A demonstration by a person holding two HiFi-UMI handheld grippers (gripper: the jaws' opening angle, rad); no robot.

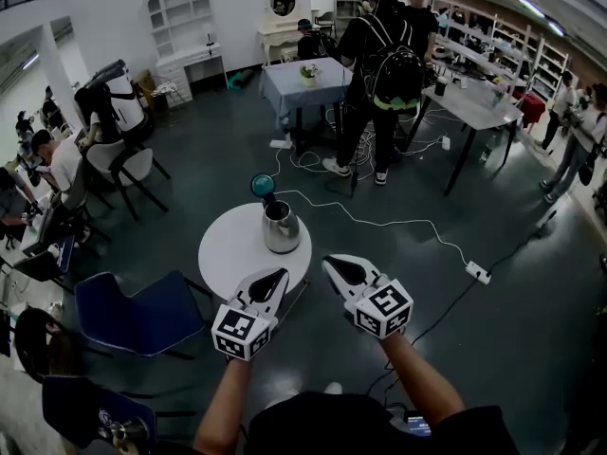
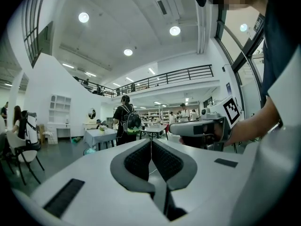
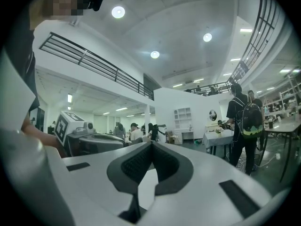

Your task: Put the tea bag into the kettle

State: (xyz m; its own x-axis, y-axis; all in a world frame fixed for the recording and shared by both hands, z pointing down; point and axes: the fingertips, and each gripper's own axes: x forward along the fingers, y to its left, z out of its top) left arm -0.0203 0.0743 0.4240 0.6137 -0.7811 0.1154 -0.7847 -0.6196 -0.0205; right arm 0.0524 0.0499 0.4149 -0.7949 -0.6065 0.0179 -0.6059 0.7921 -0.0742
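Steel kettle [image 1: 282, 227] upright on white table [image 1: 232, 246]

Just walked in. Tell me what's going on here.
A person holds a gripper in each hand near a small round white table, where a steel kettle stands. The left gripper and right gripper both have their jaws together with nothing between them, short of the kettle. No tea bag shows in any view.

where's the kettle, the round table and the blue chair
kettle [image 1: 282, 230]: head view, on its steel body
round table [image 1: 230, 246]: head view, on the bare white top
blue chair [image 1: 142, 313]: head view, on the seat
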